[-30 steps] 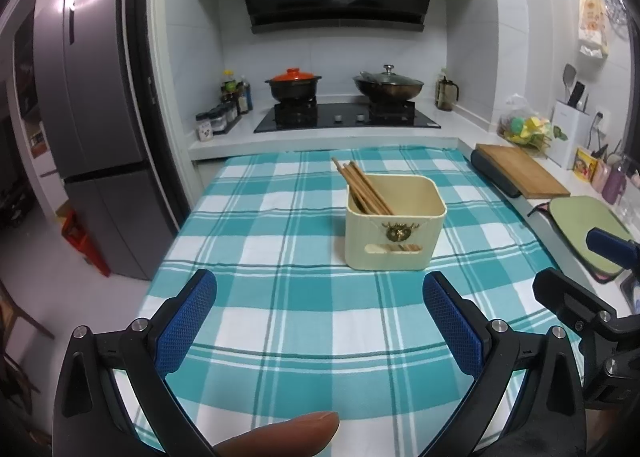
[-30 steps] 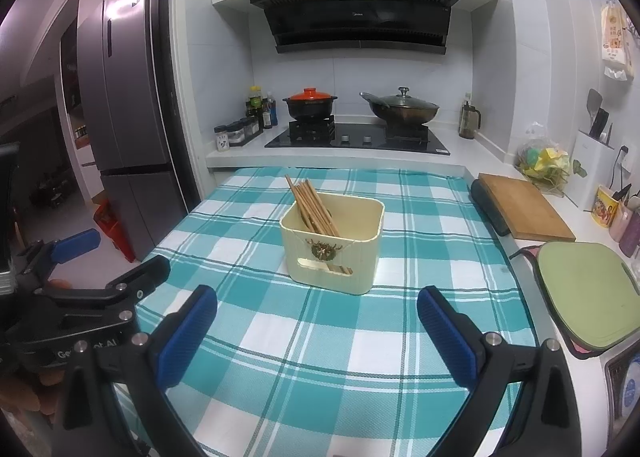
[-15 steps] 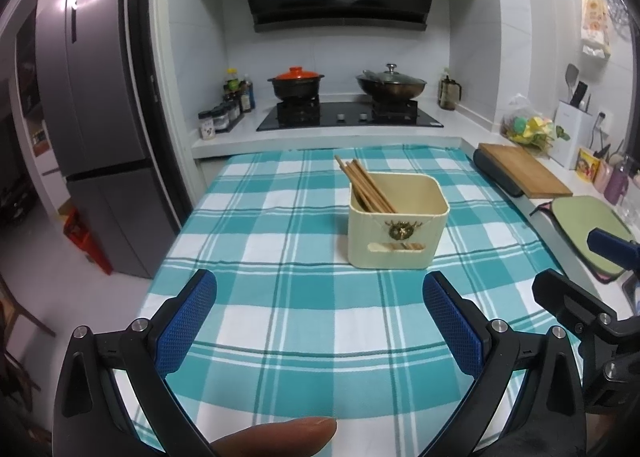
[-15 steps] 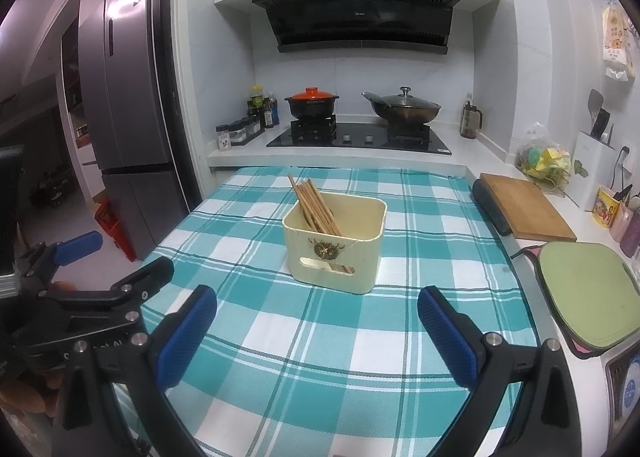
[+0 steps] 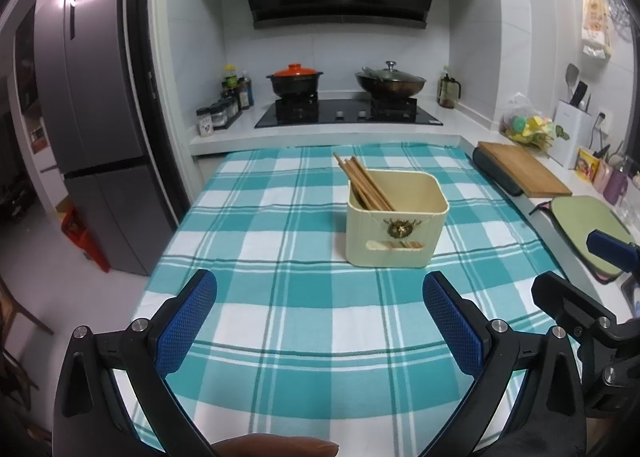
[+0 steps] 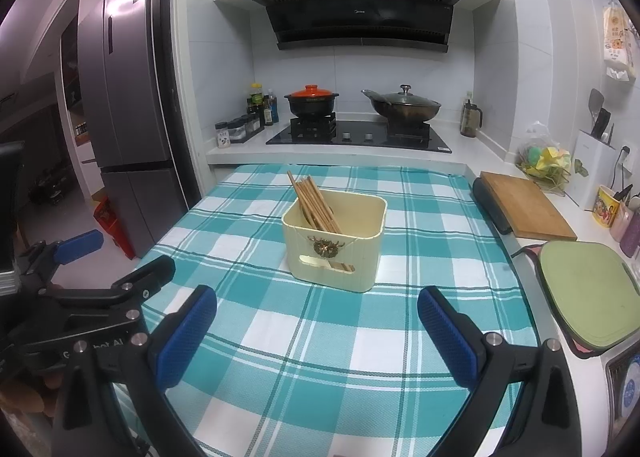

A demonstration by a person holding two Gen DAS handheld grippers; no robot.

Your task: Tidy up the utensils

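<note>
A cream plastic utensil box [image 5: 396, 219] [image 6: 335, 241] stands on the teal checked tablecloth [image 5: 280, 249] [image 6: 420, 257], with several wooden chopsticks [image 5: 362, 181] [image 6: 316, 199] leaning inside against its left wall. My left gripper [image 5: 320, 297] hovers open over the cloth, well in front of the box, nothing between its blue pads. My right gripper [image 6: 316, 309] is open too, just short of the box, empty. Each gripper shows at the edge of the other's view.
A wooden cutting board [image 6: 526, 205] and a green mat [image 6: 584, 293] lie on the counter to the right. Behind the table are a stove with a red-lidded pot [image 6: 312, 99] and a wok [image 6: 402, 105]. A fridge [image 6: 124, 117] stands at the left.
Both views have pulled back and tipped up very slightly; the box and chopsticks have not moved. Both grippers stay open and empty.
</note>
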